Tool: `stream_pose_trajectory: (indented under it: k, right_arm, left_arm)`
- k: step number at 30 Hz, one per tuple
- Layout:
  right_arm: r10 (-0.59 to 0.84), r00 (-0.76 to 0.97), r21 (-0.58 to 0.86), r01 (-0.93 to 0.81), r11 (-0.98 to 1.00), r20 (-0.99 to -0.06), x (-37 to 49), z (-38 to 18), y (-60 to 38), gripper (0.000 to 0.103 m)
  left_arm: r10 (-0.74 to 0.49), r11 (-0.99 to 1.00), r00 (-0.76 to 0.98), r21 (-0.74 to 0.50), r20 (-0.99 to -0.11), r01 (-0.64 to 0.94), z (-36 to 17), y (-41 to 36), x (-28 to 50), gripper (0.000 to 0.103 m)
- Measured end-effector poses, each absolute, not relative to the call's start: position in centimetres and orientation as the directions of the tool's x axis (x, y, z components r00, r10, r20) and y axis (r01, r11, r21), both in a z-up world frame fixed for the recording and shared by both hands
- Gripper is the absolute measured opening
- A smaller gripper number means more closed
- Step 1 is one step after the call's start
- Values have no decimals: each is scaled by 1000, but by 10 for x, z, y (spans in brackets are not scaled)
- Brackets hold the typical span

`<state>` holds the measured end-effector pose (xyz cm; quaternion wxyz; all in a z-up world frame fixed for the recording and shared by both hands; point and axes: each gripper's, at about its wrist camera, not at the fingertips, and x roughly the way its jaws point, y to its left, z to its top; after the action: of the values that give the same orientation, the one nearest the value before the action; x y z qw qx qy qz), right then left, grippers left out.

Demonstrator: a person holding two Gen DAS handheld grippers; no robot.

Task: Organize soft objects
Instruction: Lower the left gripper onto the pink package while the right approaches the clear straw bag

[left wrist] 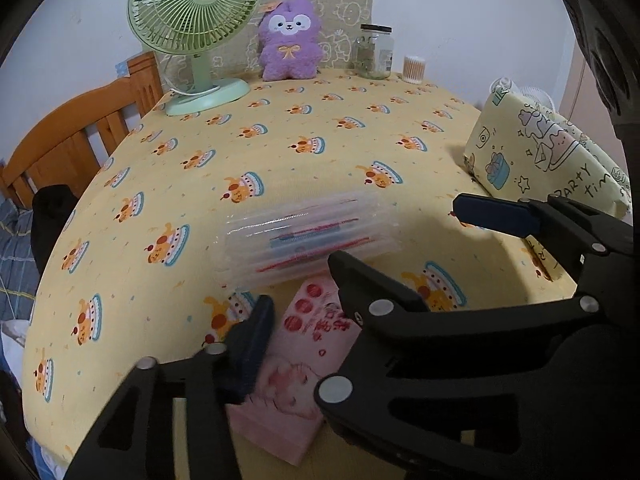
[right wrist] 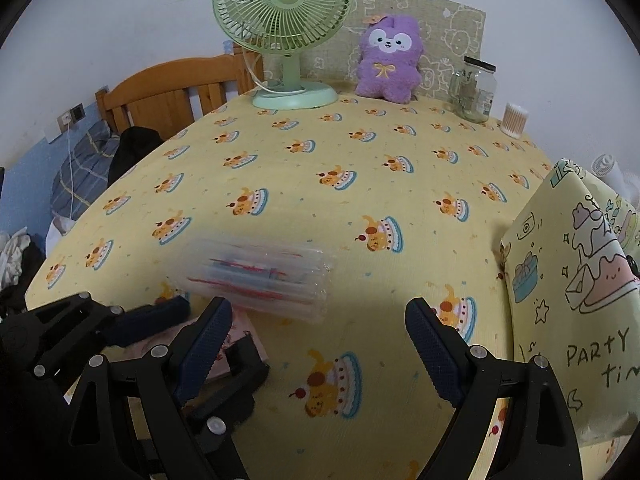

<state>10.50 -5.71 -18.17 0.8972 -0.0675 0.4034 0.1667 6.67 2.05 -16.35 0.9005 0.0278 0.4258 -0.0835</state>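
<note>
A clear inflated air-cushion pack [left wrist: 308, 236] with red and blue print lies on the yellow cartoon tablecloth [left wrist: 320, 140]; it also shows in the right wrist view [right wrist: 264, 280]. A pink soft tissue pack [left wrist: 296, 364] lies just in front of it. My left gripper [left wrist: 300, 284] straddles the pink pack with its jaws around it, pads close to its sides. My right gripper [right wrist: 320, 344] is open and empty over bare cloth, right of the pink pack [right wrist: 236, 340]. The right gripper also crosses the left wrist view [left wrist: 496, 210]. A purple plush toy [left wrist: 289, 40] stands at the far edge.
A green desk fan [left wrist: 196, 28], a glass jar [left wrist: 374, 51] and a cotton-swab tub [left wrist: 414, 69] stand along the far edge. A "party time" patterned bag [right wrist: 576, 288] stands at the right. A wooden bed frame [left wrist: 80, 128] lies to the left.
</note>
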Motion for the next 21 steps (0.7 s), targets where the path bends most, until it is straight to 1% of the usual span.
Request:
stream_pose_trajectory:
  k: [2, 7, 21]
  right_arm:
    - [245, 622, 9, -356, 934, -744, 102, -180, -56, 90]
    - [255, 634, 5, -369, 930, -730, 95, -175, -51, 90]
    - [263, 649, -17, -391, 920, -714, 115, -170, -30, 90]
  left_arm:
    - [-124, 986, 621, -24, -774, 167, -163, 22, 65, 47]
    - [-99, 991, 619, -22, -779, 131, -161, 28, 63, 43]
    - [-23, 999, 640, 0, -768, 36, -163, 54, 89, 43]
